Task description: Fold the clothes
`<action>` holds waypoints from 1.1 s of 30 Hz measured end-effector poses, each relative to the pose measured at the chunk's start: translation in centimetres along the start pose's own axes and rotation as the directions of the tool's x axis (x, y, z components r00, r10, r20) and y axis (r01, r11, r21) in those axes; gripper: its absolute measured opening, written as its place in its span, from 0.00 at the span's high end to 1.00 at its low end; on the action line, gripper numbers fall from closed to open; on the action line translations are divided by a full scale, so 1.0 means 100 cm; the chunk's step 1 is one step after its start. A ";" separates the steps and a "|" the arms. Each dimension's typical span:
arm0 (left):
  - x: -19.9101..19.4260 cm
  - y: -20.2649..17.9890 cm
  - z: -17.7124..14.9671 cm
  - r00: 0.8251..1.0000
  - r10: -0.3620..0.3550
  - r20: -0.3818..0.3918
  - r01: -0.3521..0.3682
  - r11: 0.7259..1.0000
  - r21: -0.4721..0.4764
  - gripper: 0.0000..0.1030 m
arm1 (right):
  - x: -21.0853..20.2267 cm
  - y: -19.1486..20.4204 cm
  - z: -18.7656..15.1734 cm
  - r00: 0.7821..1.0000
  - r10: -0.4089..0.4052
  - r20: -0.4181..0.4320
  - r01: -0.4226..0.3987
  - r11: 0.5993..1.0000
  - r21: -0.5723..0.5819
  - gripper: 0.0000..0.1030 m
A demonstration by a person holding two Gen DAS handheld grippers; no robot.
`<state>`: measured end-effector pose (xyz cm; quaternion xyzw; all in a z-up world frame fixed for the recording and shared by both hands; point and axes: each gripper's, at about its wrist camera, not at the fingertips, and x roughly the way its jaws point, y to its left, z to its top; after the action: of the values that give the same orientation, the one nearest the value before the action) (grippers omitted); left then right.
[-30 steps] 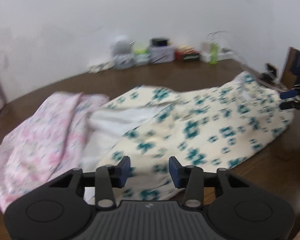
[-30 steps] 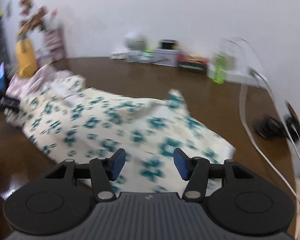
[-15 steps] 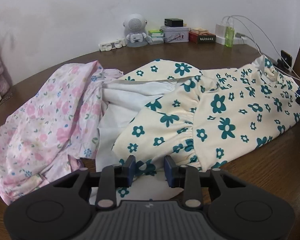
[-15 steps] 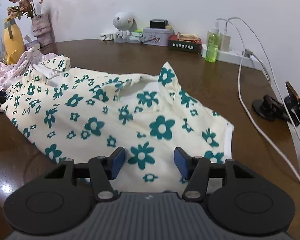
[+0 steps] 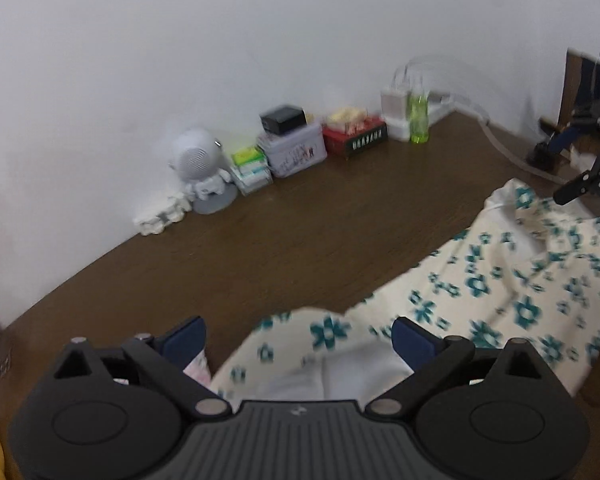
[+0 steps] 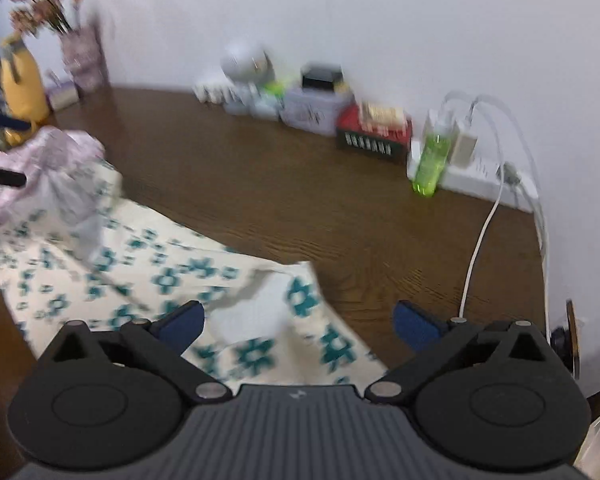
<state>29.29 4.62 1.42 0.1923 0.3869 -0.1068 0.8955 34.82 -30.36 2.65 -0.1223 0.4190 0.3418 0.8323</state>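
Fingers, left gripper (image 5: 299,334): two blue-padded fingers (image 5: 414,340) spread wide, nothing between the pads.
Fingers, right gripper (image 6: 299,322): two blue-padded fingers (image 6: 180,320) spread wide, holding nothing.
Cream dress (image 5: 480,292): one, teal flower print, lying flat on the table (image 5: 300,232). In the left wrist view its near end sits between and just beyond the fingertips, running off toward 2 o'clock. In the right wrist view (image 6: 160,280) a turned-over corner lies between the fingertips, the rest stretching toward 10 o'clock. Contact with either pad: cannot tell, picture blurred.
Pink garment (image 6: 52,160): one, bunched at 10 o'clock in the right wrist view, touching the far end of the cream dress.
Back of table, along the wall, right wrist view: one round white speaker (image 6: 246,62), one grey tin (image 6: 314,110), one red box (image 6: 374,136), one green bottle (image 6: 432,160), one white power strip (image 6: 476,178) with white cables (image 6: 484,232).
At 9 to 10 o'clock, right wrist view: one yellow vase (image 6: 22,84).
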 end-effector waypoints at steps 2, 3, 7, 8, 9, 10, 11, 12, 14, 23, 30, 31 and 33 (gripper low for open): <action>0.029 0.003 0.011 0.998 -0.024 -0.055 0.025 1.000 0.005 0.07 | 0.016 -0.010 0.019 0.998 0.004 -0.055 -0.004 1.000 -0.005 0.07; 0.043 0.006 0.015 0.996 -0.041 -0.083 0.042 0.999 0.002 0.11 | 0.024 -0.015 0.028 0.997 0.005 -0.083 -0.006 1.000 -0.007 0.15; 0.089 0.018 0.017 0.982 -0.087 -0.170 0.090 0.996 0.013 0.25 | 0.053 -0.023 0.044 0.986 0.024 -0.165 -0.030 0.999 -0.038 0.32; 0.097 0.021 0.014 0.978 -0.094 -0.188 0.099 0.995 0.015 0.29 | 0.059 -0.023 0.044 0.983 0.032 -0.181 -0.041 0.998 -0.045 0.35; 0.106 0.023 0.012 0.972 -0.105 -0.209 0.109 0.994 0.010 0.34 | 0.064 -0.023 0.045 0.980 0.045 -0.196 -0.055 0.997 -0.049 0.41; 0.111 0.026 0.010 0.967 -0.118 -0.224 0.121 0.993 0.002 0.36 | 0.068 -0.023 0.045 0.977 0.054 -0.204 -0.066 0.996 -0.052 0.44; 0.115 0.029 0.008 0.963 -0.134 -0.232 0.136 0.991 -0.009 0.39 | 0.071 -0.024 0.046 0.977 0.059 -0.207 -0.071 0.996 -0.053 0.44; 0.117 0.031 0.007 0.961 -0.151 -0.233 0.151 0.988 -0.017 0.40 | 0.074 -0.025 0.047 0.976 0.063 -0.209 -0.076 0.996 -0.053 0.44; 0.121 0.035 0.005 0.955 -0.182 -0.234 0.180 0.983 -0.034 0.44 | 0.079 -0.027 0.049 0.975 0.072 -0.212 -0.085 0.995 -0.052 0.45; 0.124 0.038 0.001 0.939 -0.258 -0.227 0.255 0.966 -0.043 0.67 | 0.088 -0.021 0.055 0.972 0.068 -0.225 -0.095 0.989 -0.110 0.87; 0.073 0.014 -0.001 0.975 -0.211 -0.066 0.215 0.976 0.043 0.92 | 0.067 0.002 0.053 0.986 -0.022 -0.162 -0.008 0.984 -0.177 0.97; 0.059 0.012 -0.003 0.981 -0.190 -0.030 0.192 0.979 0.063 0.92 | 0.056 0.005 0.051 0.991 -0.024 -0.131 0.000 0.983 -0.182 0.97; 0.025 0.002 -0.017 0.990 -0.135 0.049 0.128 0.984 0.120 0.92 | 0.027 0.018 0.039 0.999 -0.017 -0.051 0.006 0.976 -0.216 0.97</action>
<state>29.99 5.42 -1.44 0.2153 0.3661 -0.1936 0.8844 37.12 -25.84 3.11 -0.2232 0.4003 0.3769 0.8049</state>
